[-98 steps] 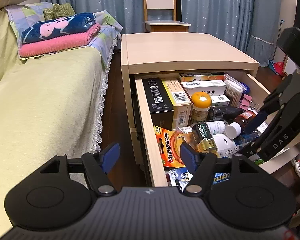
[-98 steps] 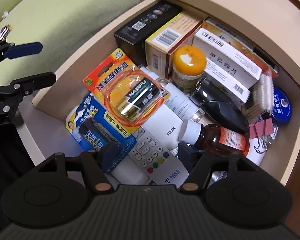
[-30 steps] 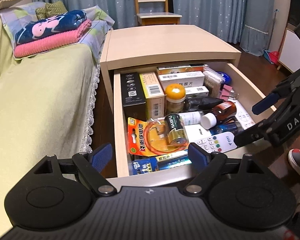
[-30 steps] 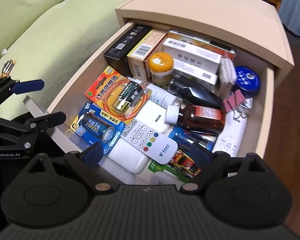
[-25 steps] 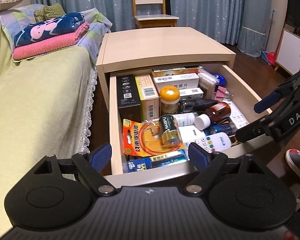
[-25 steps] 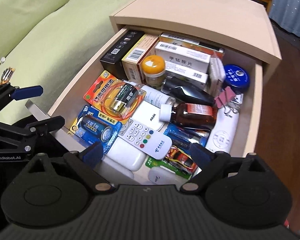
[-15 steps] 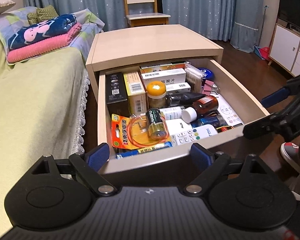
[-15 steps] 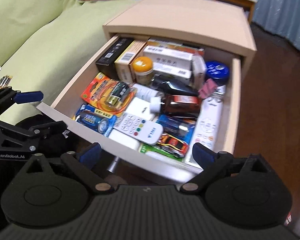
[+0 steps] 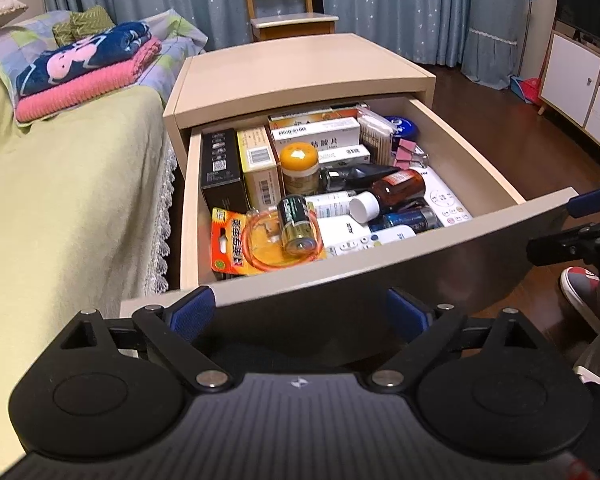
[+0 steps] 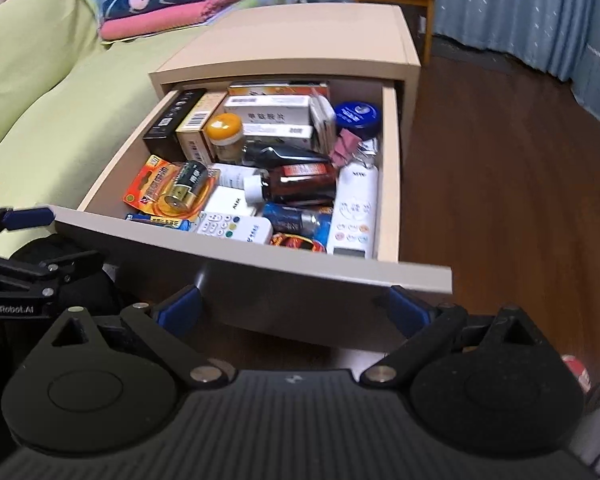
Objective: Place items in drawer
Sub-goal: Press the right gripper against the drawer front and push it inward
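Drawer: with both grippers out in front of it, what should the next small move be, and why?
Probably bring one gripper up to the drawer front and push it shut. The drawer is full and pulled out, and both the left gripper and the right gripper are open, empty and in front of its panel.

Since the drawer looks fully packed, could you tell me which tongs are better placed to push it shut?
Probably the left tongs: open and empty, they face the middle of the beige wooden drawer front. The right tongs, also open, face it too, nearer its right end.
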### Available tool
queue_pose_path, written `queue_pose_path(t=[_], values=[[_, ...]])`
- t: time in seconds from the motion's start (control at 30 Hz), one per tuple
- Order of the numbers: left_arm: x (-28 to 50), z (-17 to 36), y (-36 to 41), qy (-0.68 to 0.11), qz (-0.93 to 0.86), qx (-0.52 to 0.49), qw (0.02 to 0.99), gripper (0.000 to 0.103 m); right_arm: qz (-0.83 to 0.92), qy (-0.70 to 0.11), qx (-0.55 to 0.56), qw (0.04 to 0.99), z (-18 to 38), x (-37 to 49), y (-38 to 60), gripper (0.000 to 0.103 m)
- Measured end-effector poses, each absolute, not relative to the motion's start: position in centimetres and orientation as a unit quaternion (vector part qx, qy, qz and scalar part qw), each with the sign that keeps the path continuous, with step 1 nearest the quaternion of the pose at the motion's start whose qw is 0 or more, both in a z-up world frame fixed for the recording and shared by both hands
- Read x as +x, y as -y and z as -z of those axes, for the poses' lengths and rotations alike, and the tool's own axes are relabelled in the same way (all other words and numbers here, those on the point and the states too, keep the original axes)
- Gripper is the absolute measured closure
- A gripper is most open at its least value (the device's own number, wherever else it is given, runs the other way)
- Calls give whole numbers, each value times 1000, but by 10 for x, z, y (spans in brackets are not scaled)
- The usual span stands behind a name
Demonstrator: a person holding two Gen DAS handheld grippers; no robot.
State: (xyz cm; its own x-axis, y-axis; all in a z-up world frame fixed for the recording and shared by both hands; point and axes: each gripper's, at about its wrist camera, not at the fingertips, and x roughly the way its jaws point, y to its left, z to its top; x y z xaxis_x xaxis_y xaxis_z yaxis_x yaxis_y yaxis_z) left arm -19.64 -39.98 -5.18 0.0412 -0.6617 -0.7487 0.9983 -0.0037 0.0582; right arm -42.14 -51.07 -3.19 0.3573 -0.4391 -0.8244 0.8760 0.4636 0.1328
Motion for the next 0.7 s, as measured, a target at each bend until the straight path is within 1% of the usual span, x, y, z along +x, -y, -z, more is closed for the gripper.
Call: queue_pose_path(t=[0.33, 0.7], values=[[-190, 60, 406, -311, 618, 293, 660, 9, 447, -358, 307, 760, 45, -422, 515, 4], [-190, 62, 417, -322, 608, 284, 668, 9, 466, -331, 323, 754, 50, -421, 518, 4]])
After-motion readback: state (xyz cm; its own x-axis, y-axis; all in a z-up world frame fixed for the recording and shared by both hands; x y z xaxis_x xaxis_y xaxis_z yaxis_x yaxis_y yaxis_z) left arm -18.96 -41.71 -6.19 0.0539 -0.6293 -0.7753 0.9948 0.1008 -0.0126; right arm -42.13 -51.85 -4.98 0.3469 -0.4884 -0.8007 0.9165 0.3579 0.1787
